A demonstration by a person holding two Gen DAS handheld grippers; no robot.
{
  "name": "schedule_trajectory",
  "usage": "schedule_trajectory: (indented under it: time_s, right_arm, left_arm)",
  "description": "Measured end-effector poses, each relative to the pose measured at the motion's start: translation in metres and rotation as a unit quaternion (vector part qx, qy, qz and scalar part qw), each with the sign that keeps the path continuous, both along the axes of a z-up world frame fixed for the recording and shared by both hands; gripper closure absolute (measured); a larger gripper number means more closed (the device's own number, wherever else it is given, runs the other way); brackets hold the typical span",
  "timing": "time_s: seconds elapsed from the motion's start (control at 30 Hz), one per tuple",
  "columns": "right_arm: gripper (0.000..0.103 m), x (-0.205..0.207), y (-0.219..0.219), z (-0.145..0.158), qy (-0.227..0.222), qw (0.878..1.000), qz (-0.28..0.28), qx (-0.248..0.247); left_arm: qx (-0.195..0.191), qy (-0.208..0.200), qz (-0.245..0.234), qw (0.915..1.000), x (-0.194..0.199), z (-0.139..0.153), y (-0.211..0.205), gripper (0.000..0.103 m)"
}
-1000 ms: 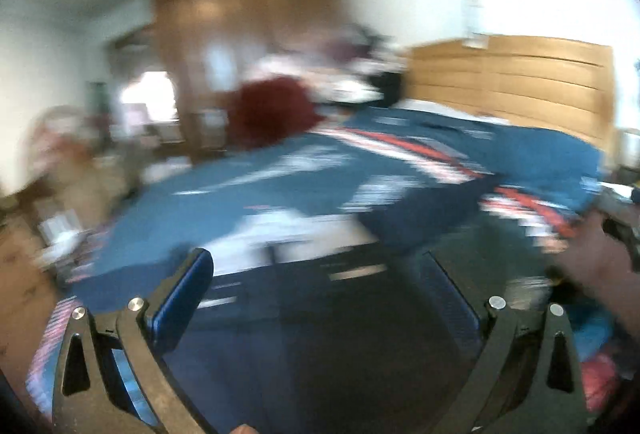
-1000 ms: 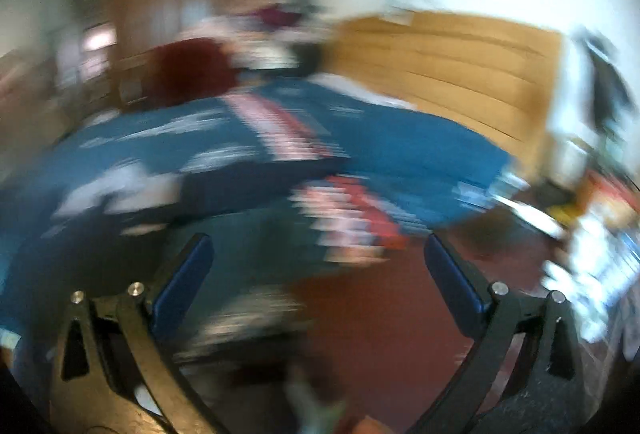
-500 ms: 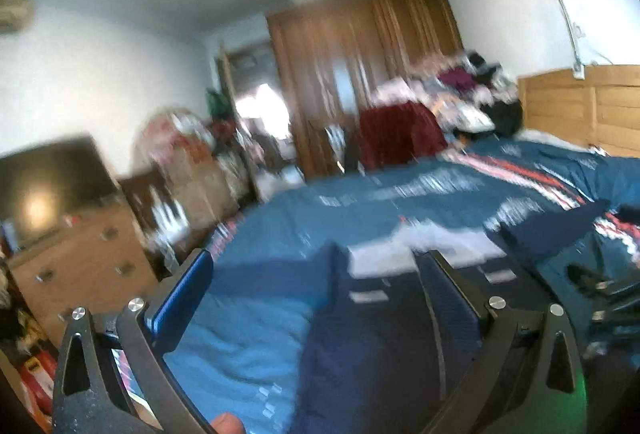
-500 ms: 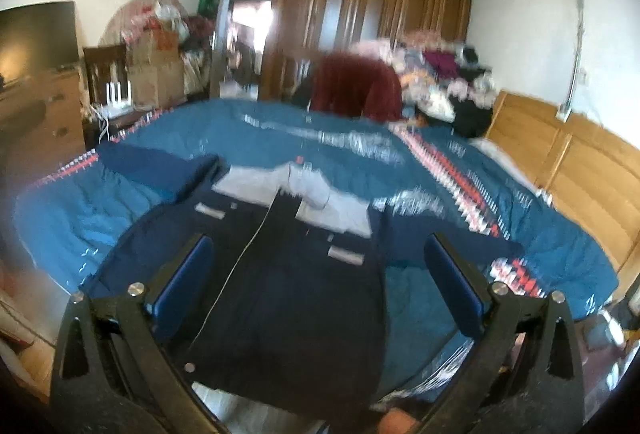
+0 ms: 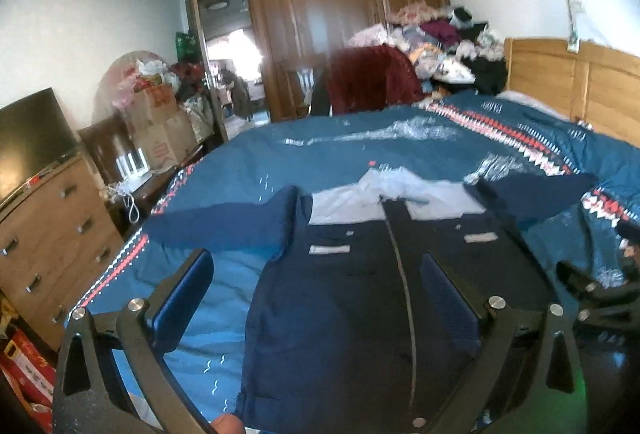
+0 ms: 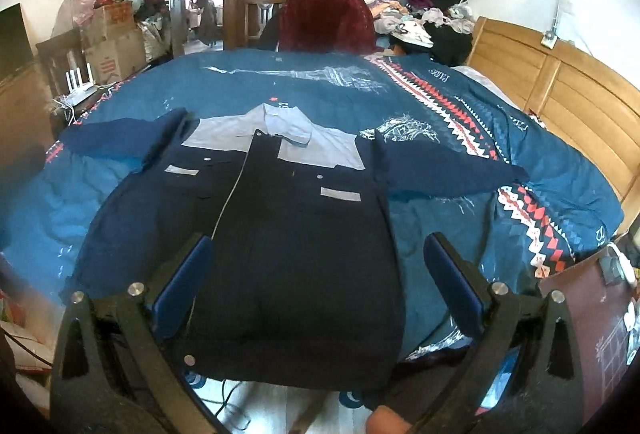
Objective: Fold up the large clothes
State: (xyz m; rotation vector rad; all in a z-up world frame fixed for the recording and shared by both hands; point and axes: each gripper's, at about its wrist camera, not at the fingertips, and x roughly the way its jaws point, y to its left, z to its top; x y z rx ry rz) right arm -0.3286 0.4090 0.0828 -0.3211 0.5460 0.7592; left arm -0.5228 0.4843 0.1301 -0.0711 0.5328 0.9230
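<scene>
Here one navy jacket [image 6: 296,234] lies flat beneath two wide-open, empty hand-held grippers, left [image 5: 316,298] and right [image 6: 316,282].

A second ago both wrist views were smeared with motion and aimed toward the wooden headboard [image 6: 560,90]; now they have swung away from it and look sharply down the navy jacket [image 6: 296,234]. Since half a second ago the right gripper [image 6: 318,280] seems to sit slightly nearer the jacket's hem, and the left gripper [image 5: 316,292] has shifted over the jacket's body, away from the dresser [image 5: 52,234].
</scene>
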Motion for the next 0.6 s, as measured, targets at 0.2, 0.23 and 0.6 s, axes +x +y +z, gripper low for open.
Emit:
schedule_trajectory:
  time_s: [0.2,0.23,0.6]
  right_arm:
    - [0.0,0.082,0.059,-0.078,0.097,0.993,-0.004,-0.069]
    - [0.0,0.092,0.067,-0.088,0.107,0.991,-0.014,-0.083]
    - [0.0,0.115,0.101,-0.15,0.141,0.983,-0.019,-0.114]
  left_arm:
    - [-0.07,0.104,0.034,0.9916,0.062,-0.091,0.09,0.0]
    - [-0.087,0.115,0.045,0.9886,0.069,-0.109,0.108,0.0]
    - [-0.154,0.168,0.097,0.9689,0.075,-0.196,0.179,0.0]
